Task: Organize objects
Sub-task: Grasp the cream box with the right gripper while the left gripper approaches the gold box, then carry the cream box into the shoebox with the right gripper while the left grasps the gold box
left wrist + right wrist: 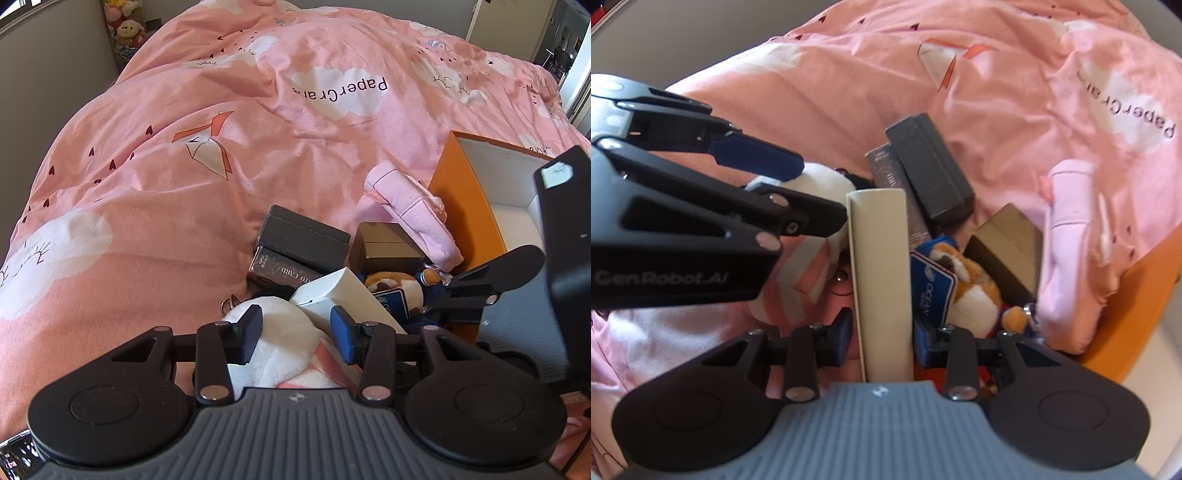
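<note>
Much of the pile on the pink quilt (pixel 155 206) is half hidden. The white plush toy (pixel 280 332) lies under the left gripper (pixel 295 334), whose blue pads straddle its fleecy body at middling width; whether they press it I cannot tell. The white carton (pixel 881 280), long and smooth-sided, runs between the right gripper (pixel 882 338) pads, its near end cut off by the gripper body; the pads sit tight against both sides. To its right a small brown-and-white plush dog (pixel 971 291) is partly covered by a blue tag. Farther off lie a matt black box (pixel 303 236), a brown cardboard box (pixel 384 245) and a folded pink cloth (pixel 413 214), the last leaning against the orange box (pixel 461 192) at far right, its white interior cropped.
</note>
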Demonstrator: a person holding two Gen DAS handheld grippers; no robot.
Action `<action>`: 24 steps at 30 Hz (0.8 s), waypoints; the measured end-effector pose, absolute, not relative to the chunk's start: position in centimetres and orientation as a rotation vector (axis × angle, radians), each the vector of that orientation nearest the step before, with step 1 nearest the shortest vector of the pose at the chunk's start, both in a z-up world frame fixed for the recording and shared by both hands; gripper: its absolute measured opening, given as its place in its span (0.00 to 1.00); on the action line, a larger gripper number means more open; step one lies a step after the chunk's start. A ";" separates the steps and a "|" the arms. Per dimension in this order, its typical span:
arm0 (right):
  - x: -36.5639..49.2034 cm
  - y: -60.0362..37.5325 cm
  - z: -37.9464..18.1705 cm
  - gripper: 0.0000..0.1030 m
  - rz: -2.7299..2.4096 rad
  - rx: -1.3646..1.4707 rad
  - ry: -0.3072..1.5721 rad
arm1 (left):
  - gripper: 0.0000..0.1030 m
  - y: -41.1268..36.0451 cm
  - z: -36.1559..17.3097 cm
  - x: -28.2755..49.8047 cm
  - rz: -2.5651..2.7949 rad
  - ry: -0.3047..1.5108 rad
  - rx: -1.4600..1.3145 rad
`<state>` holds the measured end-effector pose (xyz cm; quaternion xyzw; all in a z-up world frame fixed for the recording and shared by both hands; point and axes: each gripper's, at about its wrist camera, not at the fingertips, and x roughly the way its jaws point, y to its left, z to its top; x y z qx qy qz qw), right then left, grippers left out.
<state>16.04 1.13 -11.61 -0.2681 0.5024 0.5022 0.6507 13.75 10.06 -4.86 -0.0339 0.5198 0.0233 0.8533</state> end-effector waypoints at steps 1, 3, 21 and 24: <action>16.1 1.2 -11.8 0.36 1.136 -0.602 1.148 | 0.49 10.0 -4.9 13.8 0.048 1.095 -0.068; 16.1 1.0 -11.7 0.31 1.131 -0.596 1.138 | 0.49 10.0 -4.7 13.6 0.039 1.089 -0.058; 19.3 -10.1 3.6 0.30 0.991 -0.239 0.893 | 0.55 3.6 -0.6 16.3 -0.397 0.942 0.477; 20.0 -12.3 4.5 0.30 0.926 -0.271 0.901 | 0.60 2.5 -1.9 17.3 -0.520 0.940 0.566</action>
